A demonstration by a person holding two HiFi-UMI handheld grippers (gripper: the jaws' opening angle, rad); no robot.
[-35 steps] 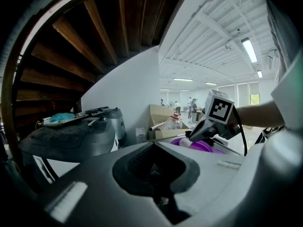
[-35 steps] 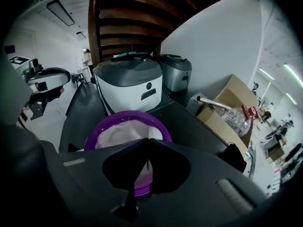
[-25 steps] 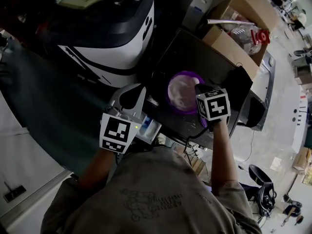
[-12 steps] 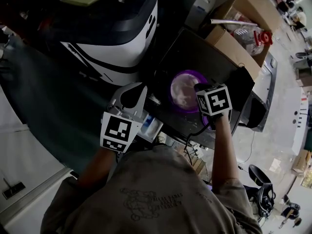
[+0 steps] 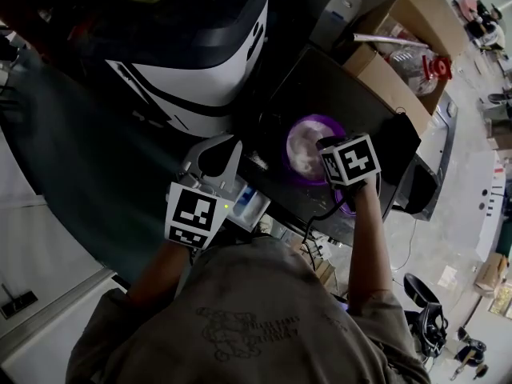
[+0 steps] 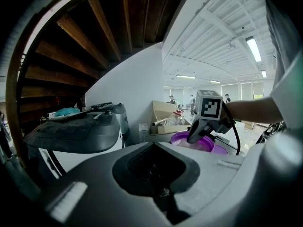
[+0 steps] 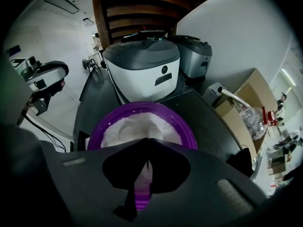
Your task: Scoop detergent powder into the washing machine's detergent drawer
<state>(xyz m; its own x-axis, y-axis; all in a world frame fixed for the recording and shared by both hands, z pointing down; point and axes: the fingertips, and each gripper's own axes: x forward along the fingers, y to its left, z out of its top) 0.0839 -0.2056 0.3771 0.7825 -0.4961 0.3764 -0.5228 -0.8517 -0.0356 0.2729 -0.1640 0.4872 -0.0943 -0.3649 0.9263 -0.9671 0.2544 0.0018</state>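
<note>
Idling at the left, the left gripper (image 6: 155,144) has its fingers closed tip to tip on nothing, with only the dark hollow behind the tips showing. It seems held aside so the other hand can work.

Just right of those fingers, below the near edge of the black top (image 5: 320,86), sits what looks like the pulled-out detergent drawer (image 5: 245,202). It is pale blue and white inside and open upward, ready to take powder. Whether the left fingers touch it cannot be told.

Further right, the purple bowl (image 7: 94,134) stands on the black top, directly ahead of and beneath the fingers of the right gripper (image 7: 149,139). Those fingers are pinched narrow on the pale handle of a scoop (image 7: 147,170), which runs back through the hollow between them. Its front end reaches past the fingertips into the white detergent powder (image 7: 125,126). The steep, from-above hold probably lets the scoop dig in and lift out level. This looks like the loading step, and the trip across to the drawer is not yet made.
</note>
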